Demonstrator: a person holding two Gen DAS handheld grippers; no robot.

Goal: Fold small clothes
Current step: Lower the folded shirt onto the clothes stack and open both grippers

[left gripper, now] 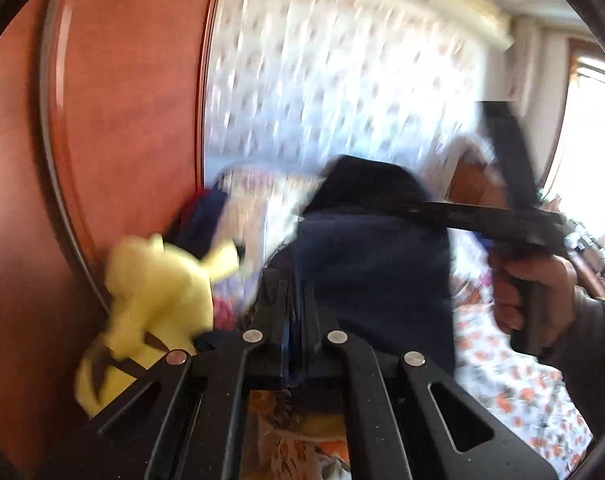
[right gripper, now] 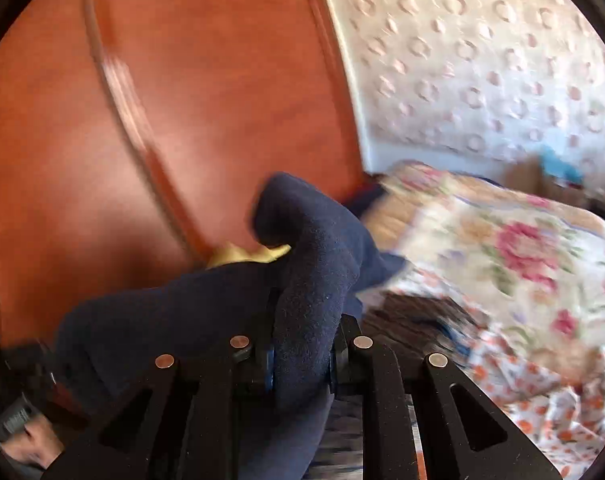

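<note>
The sock (right gripper: 314, 280) is dark blue and fuzzy. It is up in the air over the bed (right gripper: 502, 248), close to the red-brown wood headboard (right gripper: 182, 100). Both grippers have it. The right gripper (right gripper: 300, 360) is closed on one part of the sock, and the cloth bulges up out of the jaws and flops over at the top. The left gripper (left gripper: 296, 340) is pinched nearly tight on a thin edge of the same blue cloth (left gripper: 374, 264), which hangs like a little curtain in front of it. In the left view you can also see the right hand (left gripper: 530, 292) holding its black tool beside the sock.

The sock looks soft and very light. It bends and droops wherever nothing holds it, so it will not stay flat by itself. It looks thick and a bit fluffy, so I think it will not slip out easily. The best spots to hold seem to be the two ends, so the sock can be pulled straight and then folded in half onto the bed.

A yellow toy (left gripper: 158, 292) sits against the headboard, just beside the sock on its left. The flowery bed cover spreads out on the far side of the sock from the headboard. The pictures are blurry, so small things are hard to tell.
</note>
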